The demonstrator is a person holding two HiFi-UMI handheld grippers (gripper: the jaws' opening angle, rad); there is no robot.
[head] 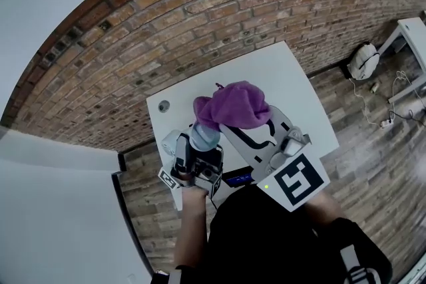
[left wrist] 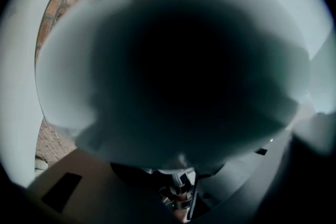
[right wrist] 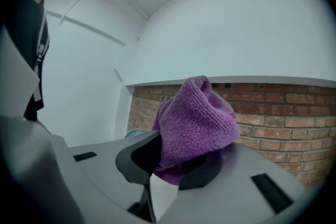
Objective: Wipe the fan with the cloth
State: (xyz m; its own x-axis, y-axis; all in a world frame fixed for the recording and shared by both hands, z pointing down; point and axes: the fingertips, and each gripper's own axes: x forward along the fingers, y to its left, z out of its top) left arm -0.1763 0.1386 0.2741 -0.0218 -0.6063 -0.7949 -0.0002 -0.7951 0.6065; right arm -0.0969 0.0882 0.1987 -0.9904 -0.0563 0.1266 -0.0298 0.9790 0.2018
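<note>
Right gripper (right wrist: 170, 164) level, fingers (right wrist: 131, 157) pinching cloth (right wrist: 194, 118) over fan (head: 204, 138). Left gripper (head: 202, 149) tilted up, fingers wide, gripping fan.

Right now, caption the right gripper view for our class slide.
Right gripper shut on a bunched purple cloth, brick wall behind.

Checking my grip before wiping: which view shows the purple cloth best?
The right gripper view: the cloth sits large and sharp, bunched between the right gripper's jaws. The head view shows it small from above, by the fan. The left gripper view shows none of it, only a blurred pale shape.
</note>
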